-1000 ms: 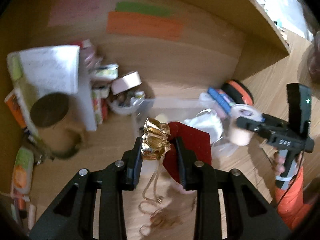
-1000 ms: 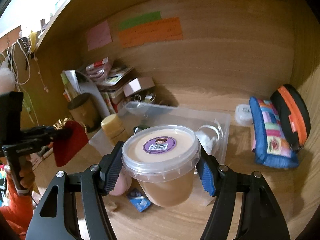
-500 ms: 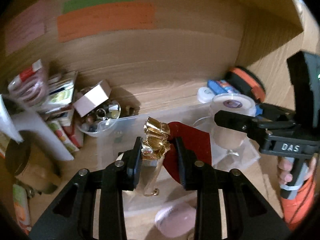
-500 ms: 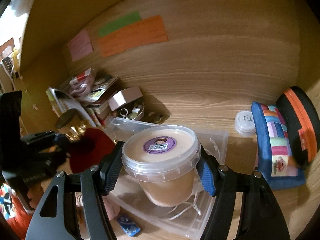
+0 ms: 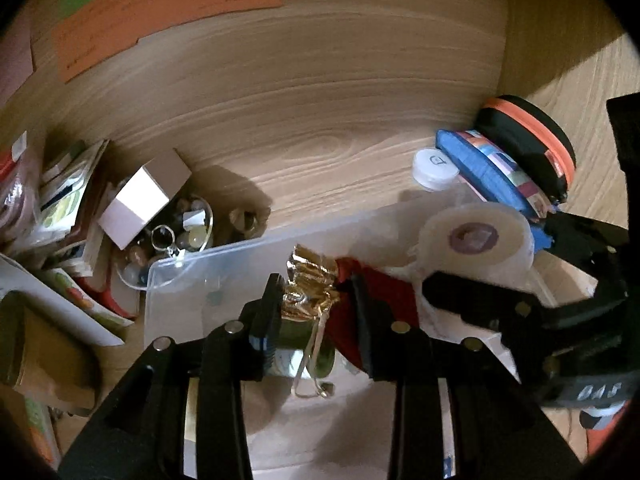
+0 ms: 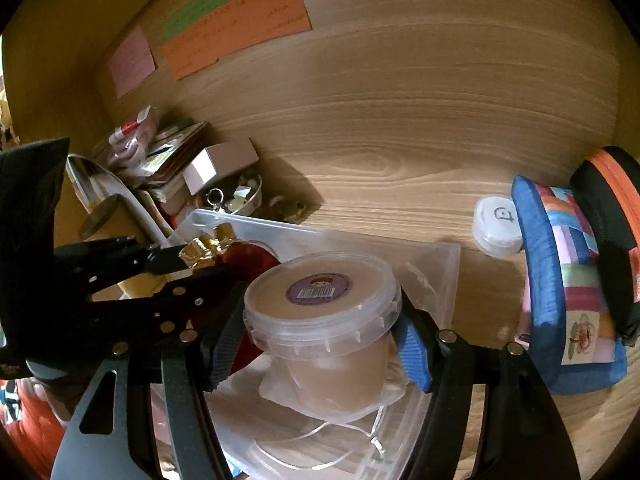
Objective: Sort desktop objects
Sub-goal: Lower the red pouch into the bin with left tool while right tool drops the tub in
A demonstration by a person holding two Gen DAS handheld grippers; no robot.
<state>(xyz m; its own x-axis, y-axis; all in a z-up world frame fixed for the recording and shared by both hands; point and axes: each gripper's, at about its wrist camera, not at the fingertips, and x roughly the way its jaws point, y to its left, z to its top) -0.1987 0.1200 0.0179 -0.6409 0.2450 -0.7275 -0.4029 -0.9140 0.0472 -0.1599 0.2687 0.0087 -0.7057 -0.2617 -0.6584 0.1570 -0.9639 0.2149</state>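
Note:
My left gripper (image 5: 316,300) is shut on the gold neck of a red drawstring pouch (image 5: 380,296) and holds it over a clear plastic bin (image 5: 192,280). The pouch also shows in the right wrist view (image 6: 248,260). My right gripper (image 6: 320,328) is shut on a lidded tub of tan putty (image 6: 320,296) and holds it over the same bin (image 6: 448,276), to the right of the pouch. The tub shows in the left wrist view (image 5: 476,236). White cord and a clear bag (image 6: 320,436) lie in the bin.
At the left stand a pile of booklets (image 5: 68,208), a pink box (image 5: 144,196), a bowl of trinkets (image 5: 180,232) and a brown tube (image 6: 108,220). At the right are a white cap (image 6: 496,224), a blue patchwork pouch (image 6: 568,292) and a black-orange case (image 6: 612,208). Paper notes (image 6: 236,28) hang on the back wall.
Both grippers moved forward, deeper into the shelf, and closer together. The pouch and the tub now hang over the clear bin, lower than before. Both grips are unchanged.

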